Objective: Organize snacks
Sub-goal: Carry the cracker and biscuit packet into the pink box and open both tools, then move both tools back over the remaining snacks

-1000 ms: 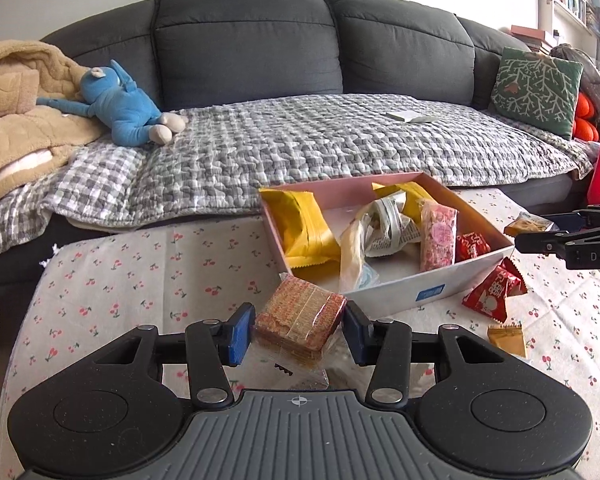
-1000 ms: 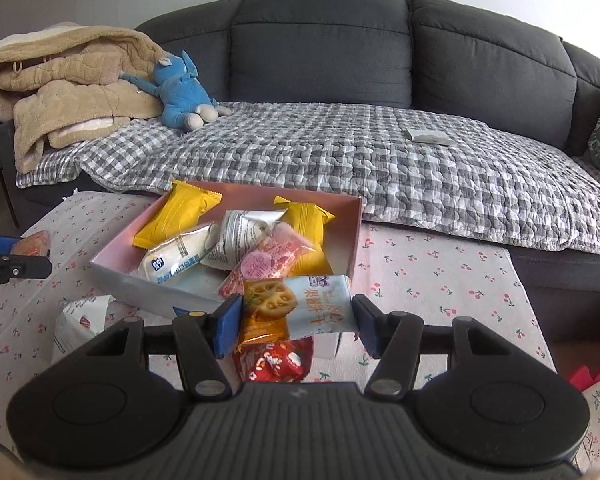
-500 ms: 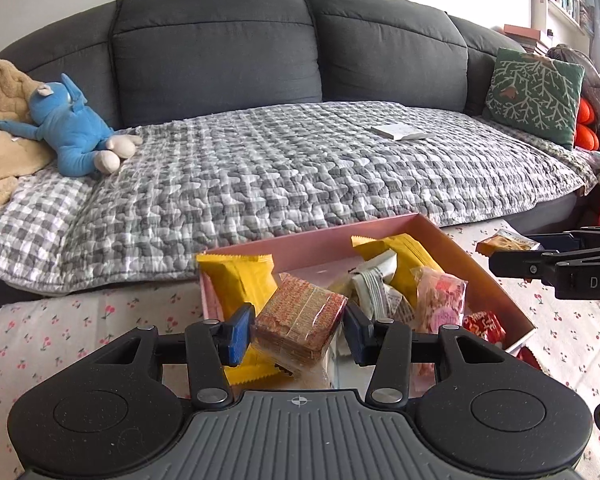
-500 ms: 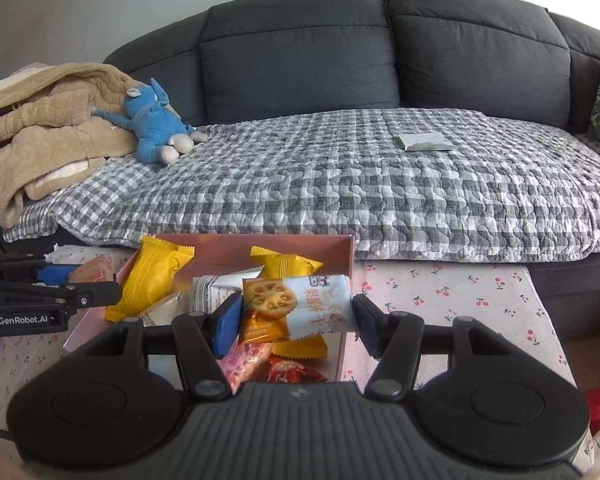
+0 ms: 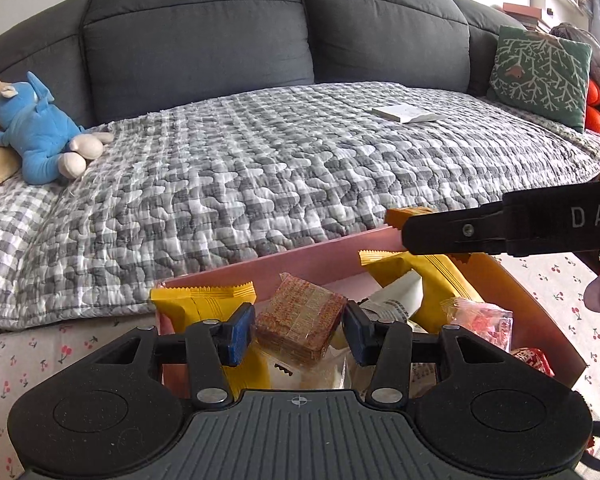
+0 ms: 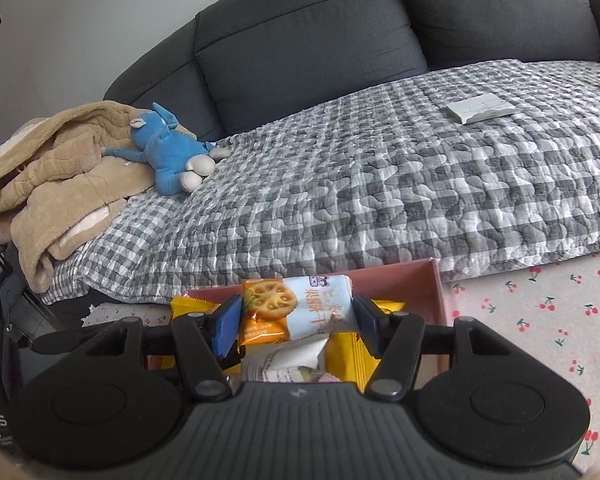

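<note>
My left gripper (image 5: 299, 329) is shut on a brown wrapped biscuit block (image 5: 300, 322) and holds it over the near left part of the pink box (image 5: 320, 254). The box holds yellow packets (image 5: 202, 304), a white packet and a pink packet (image 5: 482, 320). My right gripper (image 6: 298, 318) is shut on an orange and white lotus-chip packet (image 6: 298, 306) above the box (image 6: 432, 284). The right gripper's finger (image 5: 500, 226) crosses the left wrist view over the box's far right corner.
The box sits on a table with a cherry-print cloth (image 6: 540, 320). Behind it is a dark sofa with a grey checked quilt (image 5: 280, 168), a blue plush toy (image 5: 40, 136), a beige blanket (image 6: 48, 168), a white packet (image 5: 406, 113) and a green cushion (image 5: 540, 72).
Both grippers have moved forward over the pink box, still holding their snacks. The right gripper's finger looms much closer in the left wrist view.
</note>
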A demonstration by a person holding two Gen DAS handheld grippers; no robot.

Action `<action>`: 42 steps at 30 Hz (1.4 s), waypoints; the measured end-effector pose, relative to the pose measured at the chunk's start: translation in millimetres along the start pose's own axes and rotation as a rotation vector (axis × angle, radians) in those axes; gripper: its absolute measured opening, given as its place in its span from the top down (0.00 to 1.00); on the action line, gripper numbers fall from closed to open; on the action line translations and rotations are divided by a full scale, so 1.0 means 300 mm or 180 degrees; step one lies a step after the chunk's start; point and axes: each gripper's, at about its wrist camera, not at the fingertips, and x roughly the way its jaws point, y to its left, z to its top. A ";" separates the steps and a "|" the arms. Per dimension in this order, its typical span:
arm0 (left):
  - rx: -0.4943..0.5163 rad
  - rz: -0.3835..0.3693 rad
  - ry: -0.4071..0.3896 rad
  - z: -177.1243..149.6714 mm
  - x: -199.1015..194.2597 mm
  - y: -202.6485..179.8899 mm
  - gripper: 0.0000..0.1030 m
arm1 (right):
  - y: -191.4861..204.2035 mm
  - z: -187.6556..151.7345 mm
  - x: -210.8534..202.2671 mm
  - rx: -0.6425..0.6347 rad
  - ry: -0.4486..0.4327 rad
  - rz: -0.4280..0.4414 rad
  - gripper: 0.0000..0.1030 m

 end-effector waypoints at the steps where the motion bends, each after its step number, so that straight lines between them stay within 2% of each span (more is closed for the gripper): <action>1: -0.0005 -0.0008 -0.0005 0.000 0.002 0.002 0.54 | 0.009 0.003 0.014 -0.0020 0.0013 0.0001 0.45; 4: 0.0045 -0.0024 -0.0028 0.000 0.003 0.004 0.52 | 0.022 0.003 0.034 -0.0019 0.0015 0.0036 0.39; 6: 0.0088 0.0010 -0.0044 0.000 0.003 0.003 0.45 | 0.020 0.006 0.038 0.0035 -0.0017 0.0035 0.30; 10: 0.0090 -0.0018 -0.0050 0.000 -0.002 0.012 0.39 | 0.014 0.012 0.037 0.0069 0.0013 0.0014 0.27; 12: 0.0090 -0.0037 -0.0049 -0.001 -0.011 0.011 0.32 | 0.007 0.011 0.026 0.0067 0.0012 -0.0026 0.23; 18: 0.0079 -0.0064 -0.0012 -0.022 -0.049 0.000 0.28 | -0.003 -0.004 -0.033 0.0082 0.0003 -0.0094 0.20; 25: 0.0104 -0.0037 0.0044 -0.054 -0.115 -0.021 0.23 | 0.003 -0.027 -0.128 -0.0103 -0.0002 -0.0269 0.16; 32: 0.0095 -0.0009 0.0060 -0.089 -0.208 -0.035 0.16 | 0.023 -0.068 -0.228 -0.0212 -0.0016 -0.0316 0.10; 39: 0.0075 0.0009 0.0089 -0.156 -0.317 -0.042 0.06 | 0.049 -0.138 -0.318 -0.0296 -0.0027 -0.0333 0.02; 42: 0.0123 0.0025 0.0141 -0.204 -0.360 -0.047 0.05 | 0.060 -0.180 -0.345 -0.0344 0.0018 -0.0329 0.01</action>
